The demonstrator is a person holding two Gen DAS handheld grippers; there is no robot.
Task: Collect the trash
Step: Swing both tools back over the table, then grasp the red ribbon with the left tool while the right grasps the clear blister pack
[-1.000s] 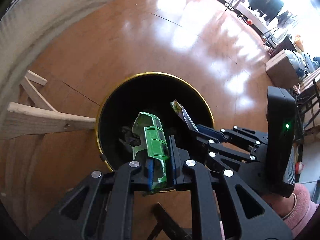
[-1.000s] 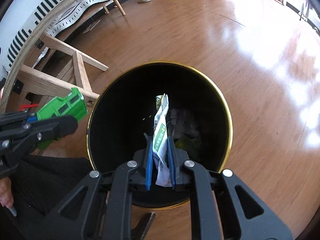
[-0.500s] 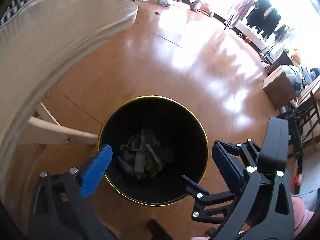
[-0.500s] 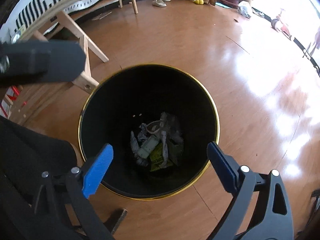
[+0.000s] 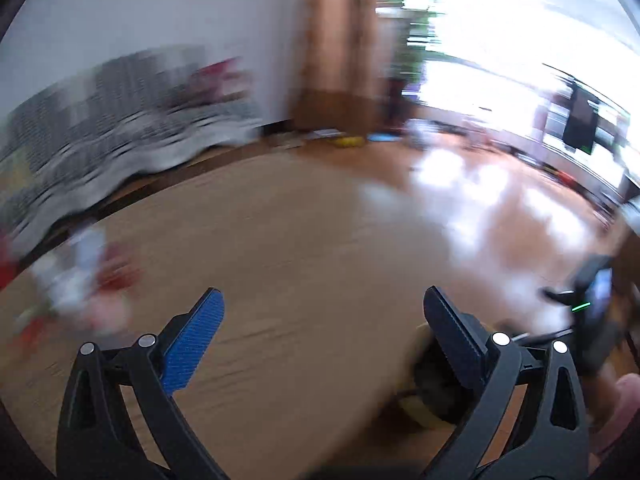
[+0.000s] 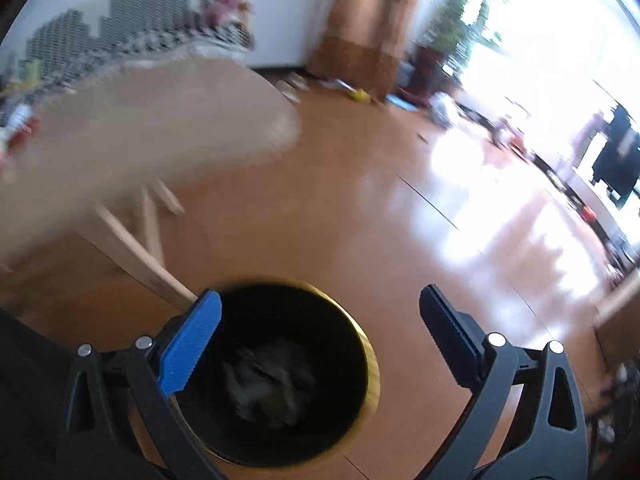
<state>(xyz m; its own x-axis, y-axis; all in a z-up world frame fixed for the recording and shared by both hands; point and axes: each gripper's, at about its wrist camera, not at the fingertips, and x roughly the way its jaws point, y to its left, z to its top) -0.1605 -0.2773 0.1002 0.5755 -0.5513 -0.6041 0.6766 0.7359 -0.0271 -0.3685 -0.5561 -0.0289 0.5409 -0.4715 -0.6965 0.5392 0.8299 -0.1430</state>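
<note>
Black and blue-padded, both grippers stand wide open and empty: the left gripper (image 5: 322,306) over the bare near stretch of a pale wooden desk (image 5: 304,240), the right gripper (image 6: 320,304) above a black gold-rimmed bin (image 6: 370,364) holding crumpled trash (image 6: 268,384). Judging by this, a drop is done; next comes reaching for more. Only the left view shows blurred red-and-white litter (image 5: 80,292) at the desk's left edge.

We see a glossy wooden floor (image 6: 340,208) with bright window glare across it. A pale wooden table (image 6: 132,128) on slanted legs (image 6: 132,256) stands at the left, blurred. Behind it lies a black-and-white patterned cover (image 6: 120,28) against a white wall (image 6: 280,8). A brown curtain (image 6: 368,20) hangs beside a leafy plant (image 6: 460,12).
</note>
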